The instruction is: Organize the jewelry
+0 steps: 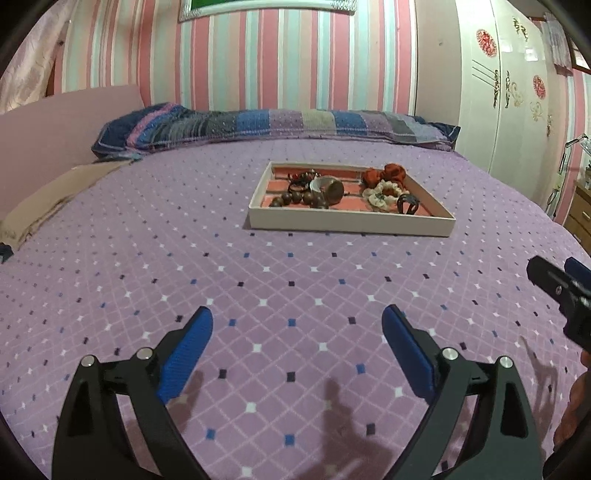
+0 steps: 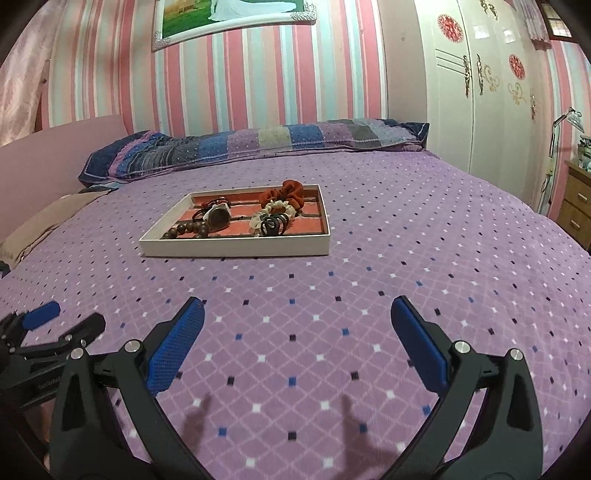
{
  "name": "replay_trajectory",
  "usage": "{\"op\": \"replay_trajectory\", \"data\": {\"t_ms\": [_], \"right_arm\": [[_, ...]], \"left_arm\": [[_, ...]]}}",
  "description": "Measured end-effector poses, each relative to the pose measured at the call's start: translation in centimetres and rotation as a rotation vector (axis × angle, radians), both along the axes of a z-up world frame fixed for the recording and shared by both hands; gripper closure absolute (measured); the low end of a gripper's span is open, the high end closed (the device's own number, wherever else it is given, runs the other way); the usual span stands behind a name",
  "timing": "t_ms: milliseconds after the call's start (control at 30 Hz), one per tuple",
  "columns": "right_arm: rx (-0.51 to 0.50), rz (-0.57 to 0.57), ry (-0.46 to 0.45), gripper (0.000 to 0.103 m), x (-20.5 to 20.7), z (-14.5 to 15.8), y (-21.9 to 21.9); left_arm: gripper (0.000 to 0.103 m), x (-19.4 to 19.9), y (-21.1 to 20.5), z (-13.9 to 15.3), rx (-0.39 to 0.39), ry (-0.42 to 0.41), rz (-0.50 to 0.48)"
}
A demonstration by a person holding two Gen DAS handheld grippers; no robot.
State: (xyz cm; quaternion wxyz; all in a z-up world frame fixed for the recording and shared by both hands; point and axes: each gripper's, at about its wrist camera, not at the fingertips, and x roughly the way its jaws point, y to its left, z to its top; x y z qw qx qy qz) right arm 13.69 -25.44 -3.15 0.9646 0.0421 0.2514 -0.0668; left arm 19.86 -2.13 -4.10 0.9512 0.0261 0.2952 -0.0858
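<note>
Two wrist views over a bed [image 1: 258, 295] w/ lilac diamond-print cover. Left gripper [image 1: 297, 321] hovers above the cover, jaws spread wide, nothing between the blue pads; its shadow falls on the fabric just below. Right gripper [image 2: 297, 312] likewise wide apart and empty, above the cover; in the left wrist view it enters at the right edge [image 1: 565, 291], and the left unit appears at the lower-left of the right wrist view [image 2: 48, 325], so the two sit side by side, apart. Jewelry tray [image 1: 351, 223], shallow white box w/ reddish lining, lies flat on the cover ahead of both grippers, well apart from them, approx. mid-bed. Contents: brown bead bracelet [image 1: 299, 199] along the near-left part; wristwatch [image 2: 218, 218] w/ pale case just beside the beads; rust-red scrunchie [image 2: 288, 194] toward the far side; cream scrunchie [image 1: 384, 192] touching it on the near side; dark hair claw [image 2: 273, 225] nearest the front wall, against the cream scrunchie. Small dark items behind the watch, too small to identify. Background: patchwork pillow [image 1: 277, 125] across the head of the bed, pink-striped wall [image 2: 258, 81], framed picture [image 2: 229, 22], white wardrobe [image 2: 480, 92] at right.
</note>
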Motion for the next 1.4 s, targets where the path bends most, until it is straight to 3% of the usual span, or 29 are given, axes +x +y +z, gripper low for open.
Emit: {"op": "replay_trajectory", "data": {"t_ms": [400, 1400], "right_arm": [[-0.041, 0.014, -0.005, 0.005, -2.8, 0.0, 1.6], [-0.033, 0.004, 0.0, 0.005, -3.0, -0.4, 1.5]], "left_arm": [[0.012, -1.8, 0.8, 0.3, 0.01, -0.016, 0.032], [0.012, -3.3, 1.0, 0.8, 0.046, -0.087, 0.073]]}}
